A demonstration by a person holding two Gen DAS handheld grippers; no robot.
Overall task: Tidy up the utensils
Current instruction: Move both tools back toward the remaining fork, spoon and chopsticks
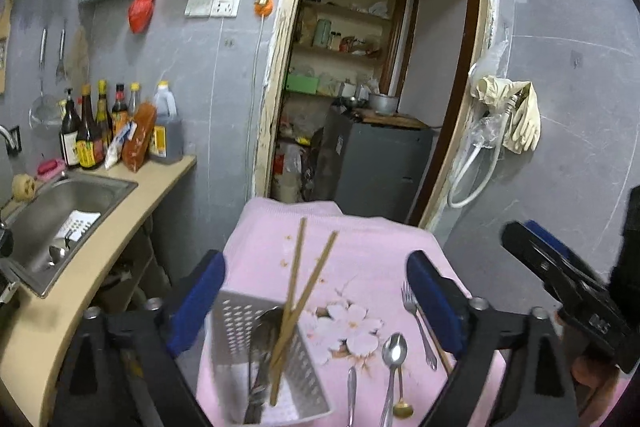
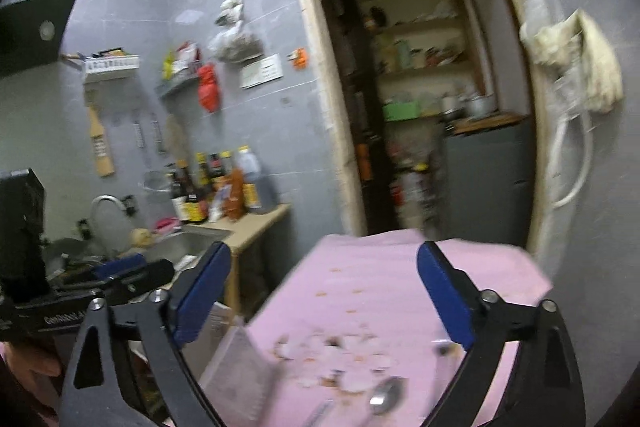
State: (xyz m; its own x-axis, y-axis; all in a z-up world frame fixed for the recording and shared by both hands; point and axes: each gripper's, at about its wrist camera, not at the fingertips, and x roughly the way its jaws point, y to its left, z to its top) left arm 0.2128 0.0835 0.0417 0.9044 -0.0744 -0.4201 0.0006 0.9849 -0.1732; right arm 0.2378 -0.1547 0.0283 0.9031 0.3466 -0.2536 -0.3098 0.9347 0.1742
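On the near right of the pink surface (image 1: 360,247), loose cutlery lies with handles toward us. The spoon (image 1: 394,351) sits inside the left claw (image 1: 316,303), the closer of the two. Both it and the right claw (image 2: 324,291) gape released, empty.

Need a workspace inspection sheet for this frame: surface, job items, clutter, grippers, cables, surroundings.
Surface: pink floral tablecloth covering the table.
Job's things: white perforated plastic utensil basket holding wooden chopsticks and a large metal spoon; steel fork, small steel spoon, small gold spoon and another steel handle loose on the cloth.
Clutter: nothing seen.
Grippers: left gripper open, empty; right gripper open, empty.
Cables: white hose on wall.
Surroundings: steel sink, sauce bottles, open doorway.
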